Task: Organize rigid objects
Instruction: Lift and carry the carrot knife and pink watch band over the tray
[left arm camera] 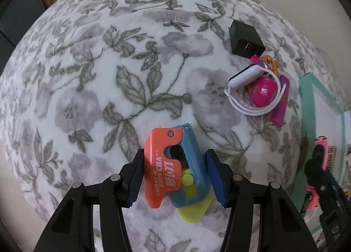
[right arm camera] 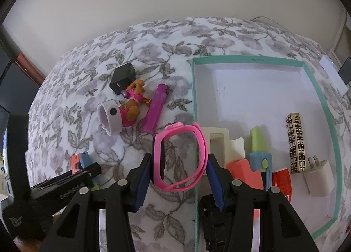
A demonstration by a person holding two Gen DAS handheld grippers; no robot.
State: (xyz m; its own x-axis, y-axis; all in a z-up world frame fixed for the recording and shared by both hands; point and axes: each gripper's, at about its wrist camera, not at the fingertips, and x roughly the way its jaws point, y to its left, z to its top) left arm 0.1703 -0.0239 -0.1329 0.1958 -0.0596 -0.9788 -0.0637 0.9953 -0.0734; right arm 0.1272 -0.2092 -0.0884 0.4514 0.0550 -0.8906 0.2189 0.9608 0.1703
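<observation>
An orange, blue and yellow-green carrot-knife toy (left arm camera: pixel 162 164) lies on the floral bedspread (left arm camera: pixel 131 65). My left gripper (left arm camera: pixel 175 177) points down over it, and its blue pads (left arm camera: pixel 136 177) sit against both of the toy's sides. My right gripper (right arm camera: pixel 178 175) is shut on a pink smartwatch (right arm camera: pixel 197 140), pads on the black face and the band, just above the left rim of a teal-edged white box (right arm camera: pixel 248 58). From the right wrist view the left gripper (right arm camera: pixel 65 184) shows at lower left with the toy (right arm camera: pixel 79 161) peeking out.
On the bedspread lie a black charger cube (right arm camera: pixel 122 76), a pup figure (right arm camera: pixel 131 107), a white watch (right arm camera: pixel 108 118) and a purple lighter (right arm camera: pixel 154 107). The box holds a cream toy (right arm camera: pixel 216 142), another carrot knife (right arm camera: pixel 258 155), a patterned lighter (right arm camera: pixel 295 142) and a white plug (right arm camera: pixel 318 177).
</observation>
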